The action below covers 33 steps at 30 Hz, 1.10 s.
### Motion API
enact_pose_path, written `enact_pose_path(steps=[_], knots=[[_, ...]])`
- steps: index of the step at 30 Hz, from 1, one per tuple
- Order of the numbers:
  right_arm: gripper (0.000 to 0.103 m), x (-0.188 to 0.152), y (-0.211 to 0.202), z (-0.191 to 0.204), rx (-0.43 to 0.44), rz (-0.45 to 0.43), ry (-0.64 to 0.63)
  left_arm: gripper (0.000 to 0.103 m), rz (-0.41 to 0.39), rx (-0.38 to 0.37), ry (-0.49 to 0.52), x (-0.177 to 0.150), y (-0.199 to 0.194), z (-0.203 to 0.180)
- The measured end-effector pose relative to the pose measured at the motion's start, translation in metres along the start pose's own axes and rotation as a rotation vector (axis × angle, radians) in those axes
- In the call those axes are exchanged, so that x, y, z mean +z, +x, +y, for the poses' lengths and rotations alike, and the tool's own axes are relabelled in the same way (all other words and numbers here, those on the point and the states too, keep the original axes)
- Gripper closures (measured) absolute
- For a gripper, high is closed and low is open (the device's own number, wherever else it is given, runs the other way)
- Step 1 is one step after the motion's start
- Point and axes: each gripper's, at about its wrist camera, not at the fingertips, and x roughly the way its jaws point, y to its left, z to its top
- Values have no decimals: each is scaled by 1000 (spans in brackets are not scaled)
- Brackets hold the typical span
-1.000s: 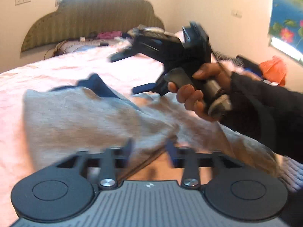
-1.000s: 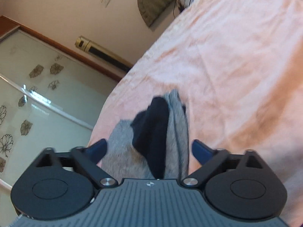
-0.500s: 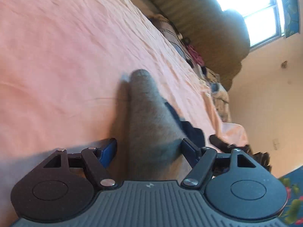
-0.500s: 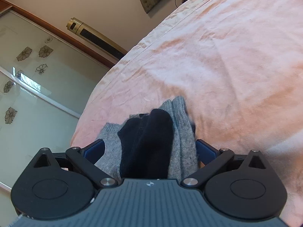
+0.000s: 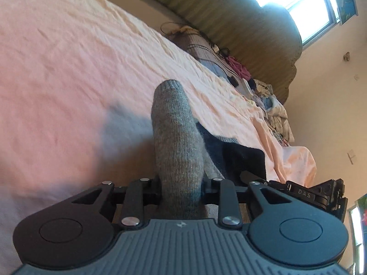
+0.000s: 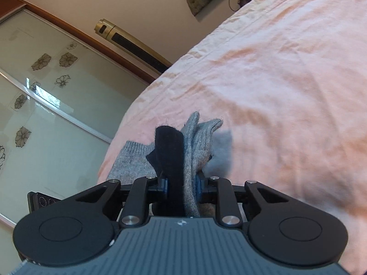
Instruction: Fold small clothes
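So both tongs have just been closing and both have knit fabric pinched between them now. The left tongs (image 5: 181, 189) are clamped on a grey sock (image 5: 176, 137), which sticks out forward from the jaws with its rounded toe end pointing up the bed (image 5: 68, 68) and throws a bluish shadow onto the pink sheet to its left. Just right of that grey tube there's a dark navy part (image 5: 238, 158) of the same bundle lying on the sheet, and past it, down at the lower right edge, you can see a bit of the other black tool. The right tongs (image 6: 182, 186) are squeezed on the bundle (image 6: 183, 151) from the other end: black knit on the left side of the grip, grey knit on the right, both pressed together between the blue pads (image 6: 164, 185). The grey ends fan out a little beyond the jaws, and a ribbed grey cuff (image 6: 133, 158) lies flat on the bed to the left, near the mattress edge. Everything is sitting low on the pink sheet, near the corner of the bed. Background is a green padded headboard (image 5: 240, 29) with a heap of clothes (image 5: 273, 105) in front of it, a bright window (image 5: 298, 2), and on the other side a sliding door with flower prints (image 6: 45, 96) plus a gold-coloured tower unit (image 6: 128, 43) against the wall.
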Motion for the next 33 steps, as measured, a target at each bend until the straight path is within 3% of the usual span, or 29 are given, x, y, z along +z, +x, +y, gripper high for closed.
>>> enact_pose_path(steps=[2,3,4,5,6,8,13,17,18,19,20,22,25,27,30,31,32,33], knots=[[74,2,19,7,8,-30,36,74,-49,71,33,23,-6,8],[65,1,27,8,-9,-47,59,68,-60,111,67,31,-6,12],[39,0,33,8,-34,-50,88,63,-54,158,64,37,-4,21],[23,-3,37,9,-51,-42,111,57,-32,198,13,39,-4,31],[7,-8,37,10,-44,-38,116,44,-7,205,-47,37,-9,43],[7,-19,32,11,-10,-1,100,40,-7,125,-86,22,-26,59],[19,-62,15,20,-38,157,26,40,55,39,-127,-39,-60,76],[31,-96,7,32,-36,199,-42,42,58,-39,-124,-71,-71,70],[46,-100,6,35,-62,195,-71,55,46,-10,-84,-73,-72,65],[77,-102,7,36,-89,207,-78,86,51,41,-52,-73,-69,61],[84,-103,8,35,-94,218,-60,88,66,70,-62,-72,-67,62],[84,-107,1,44,-82,218,-97,91,74,68,-73,-69,-77,62],[84,-121,-13,58,-77,223,-158,91,63,124,68,-72,-96,47],[87,-129,-9,47,-132,228,-167,86,72,204,141,-80,-94,48],[65,-117,-18,35,-61,204,-40,79,16,223,184,-88,-109,43],[55,-109,-24,39,-65,160,-46,74,-12,231,210,-90,-114,38],[52,-101,-28,43,-62,116,-60,71,-61,235,255,-95,-122,35],[51,-90,-29,47,-65,91,-67,58,-109,241,300,-99,-125,31]])
